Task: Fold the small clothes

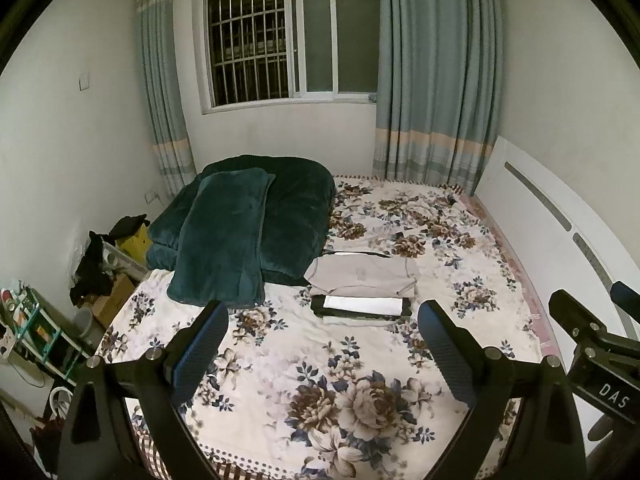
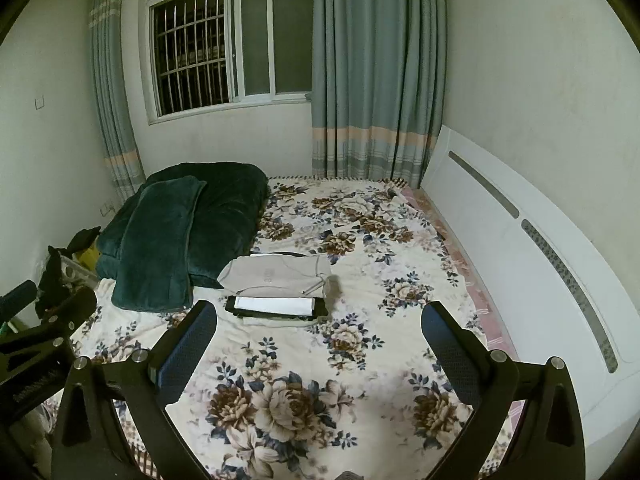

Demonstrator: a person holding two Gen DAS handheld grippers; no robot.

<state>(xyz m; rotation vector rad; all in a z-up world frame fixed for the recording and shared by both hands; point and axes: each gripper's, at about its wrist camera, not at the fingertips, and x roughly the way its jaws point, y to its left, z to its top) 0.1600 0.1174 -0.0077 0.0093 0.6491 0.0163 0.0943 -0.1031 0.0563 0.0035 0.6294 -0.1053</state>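
Note:
A folded grey garment (image 1: 362,276) (image 2: 276,276) lies on the floral bedsheet (image 1: 320,368) (image 2: 304,368) in the middle of the bed. Just in front of it lies a folded black-and-white garment (image 1: 362,306) (image 2: 276,307) on top of a white one. My left gripper (image 1: 324,328) is open and empty, held above the sheet nearer than the clothes. My right gripper (image 2: 320,324) is open and empty, likewise short of the clothes. The right gripper's body shows at the right edge of the left wrist view (image 1: 592,332).
A dark green blanket and pillow (image 1: 244,224) (image 2: 180,232) lie at the bed's far left. A white headboard (image 1: 560,232) (image 2: 520,248) runs along the right. Clutter, boxes and a shelf (image 1: 48,320) stand on the floor to the left. Window and curtains are behind.

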